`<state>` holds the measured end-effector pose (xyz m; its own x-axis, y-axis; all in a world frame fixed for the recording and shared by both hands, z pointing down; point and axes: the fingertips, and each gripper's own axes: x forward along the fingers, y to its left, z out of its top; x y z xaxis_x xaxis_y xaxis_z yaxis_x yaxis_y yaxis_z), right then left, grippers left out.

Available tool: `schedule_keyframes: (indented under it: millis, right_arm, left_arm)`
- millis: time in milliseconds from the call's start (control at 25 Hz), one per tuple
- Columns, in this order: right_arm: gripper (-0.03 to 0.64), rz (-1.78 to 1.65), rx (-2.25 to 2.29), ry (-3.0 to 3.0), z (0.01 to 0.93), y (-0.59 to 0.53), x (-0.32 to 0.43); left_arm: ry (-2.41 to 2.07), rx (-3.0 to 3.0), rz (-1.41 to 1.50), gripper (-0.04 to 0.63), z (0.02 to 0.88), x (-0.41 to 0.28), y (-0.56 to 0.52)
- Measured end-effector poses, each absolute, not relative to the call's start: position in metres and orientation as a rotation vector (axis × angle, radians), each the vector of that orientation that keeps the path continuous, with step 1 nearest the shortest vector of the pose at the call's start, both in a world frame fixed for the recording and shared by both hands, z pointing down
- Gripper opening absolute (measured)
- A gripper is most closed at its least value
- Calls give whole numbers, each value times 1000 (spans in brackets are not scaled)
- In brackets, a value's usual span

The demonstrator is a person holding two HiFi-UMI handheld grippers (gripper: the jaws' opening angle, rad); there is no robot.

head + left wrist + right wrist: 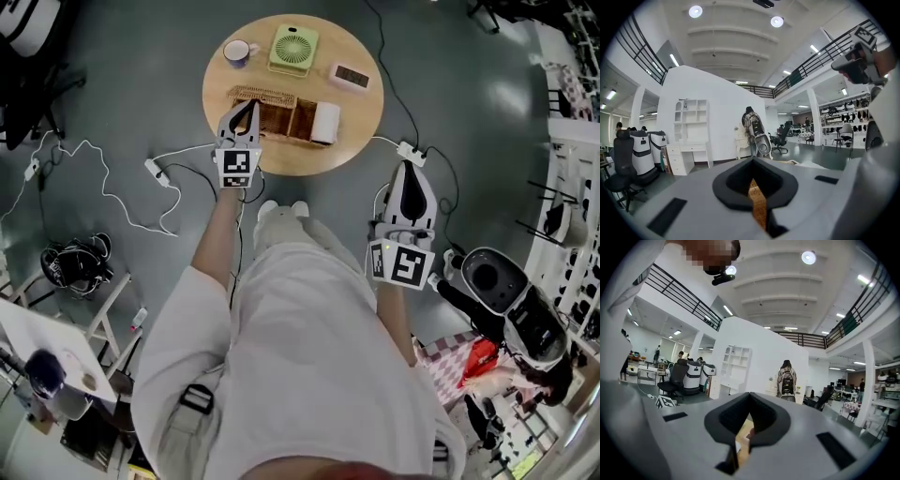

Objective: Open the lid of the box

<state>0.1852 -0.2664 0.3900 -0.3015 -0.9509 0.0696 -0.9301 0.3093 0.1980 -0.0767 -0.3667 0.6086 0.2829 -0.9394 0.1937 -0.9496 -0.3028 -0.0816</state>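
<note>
A woven brown box lies on the round wooden table, with its woven lid along the far side. My left gripper reaches over the box's left end. In the left gripper view its jaws are closed together, with a strip of the woven lid held in the slit between them. My right gripper hangs off the table to the right, over the floor. Its jaws stand together with nothing between them.
Behind the box stand a mug, a green fan and a small white clock. A white roll sits at the box's right end. Cables and a power strip lie on the floor; a black-and-white machine stands at right.
</note>
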Motion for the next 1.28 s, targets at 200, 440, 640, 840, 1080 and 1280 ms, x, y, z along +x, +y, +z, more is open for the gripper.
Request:
schedule_keyframes:
  millis: [200, 440, 640, 840, 1080, 1280]
  right_arm:
    - [-11, -182, 1781, -2357, 382, -258, 191]
    - [-11, -193, 1812, -2303, 383, -253, 198]
    - [-11, -203, 1834, -2281, 379, -254, 204]
    - [-11, -208, 1829, -2295, 372, -253, 201]
    - [-11, -215, 1814, -2342, 363, -252, 190]
    - [-11, -199, 1841, -2369, 355, -245, 187]
  left_arm:
    - [-1817, 2520, 289, -8, 608, -76, -410]
    - [-1834, 2546, 229, -6, 613, -77, -463]
    - [-1816, 2497, 142, 58, 612, -80, -500]
    - [-1724, 2537, 117, 296, 602, -66, -488]
    - [-1684, 2590, 112, 397, 575, -62, -459]
    - [-1780, 2635, 199, 114, 532, -67, -424]
